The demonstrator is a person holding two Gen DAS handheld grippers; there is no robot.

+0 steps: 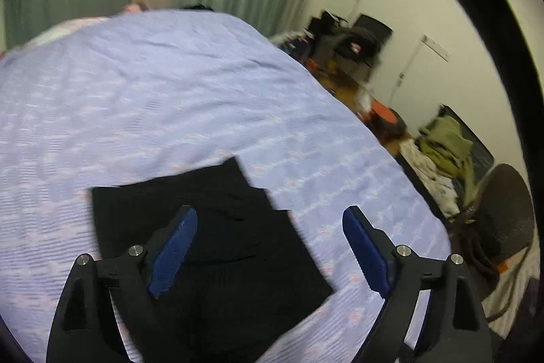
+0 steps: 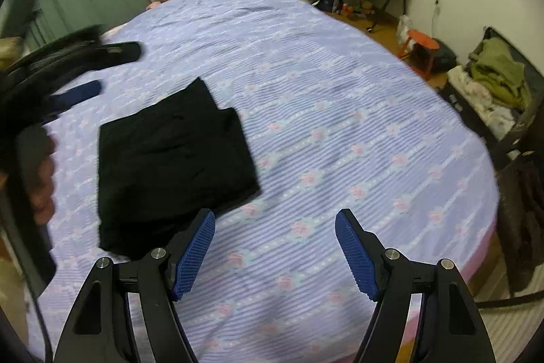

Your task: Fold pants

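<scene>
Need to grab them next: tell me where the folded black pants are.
The folded black pants lie on the lilac flowered bedspread, left of centre in the right wrist view, ahead of both open tools, touching neither.

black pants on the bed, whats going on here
A person holds a two-finger gripper in each hand over a bed with a lilac flowered cover. The black pants lie on it folded into a compact stack, edges slightly stepped. The left gripper hangs above the stack, open, with nothing between the pads. The right gripper is also open and empty, over bare cover beside the pants. The fold looks done.
</scene>
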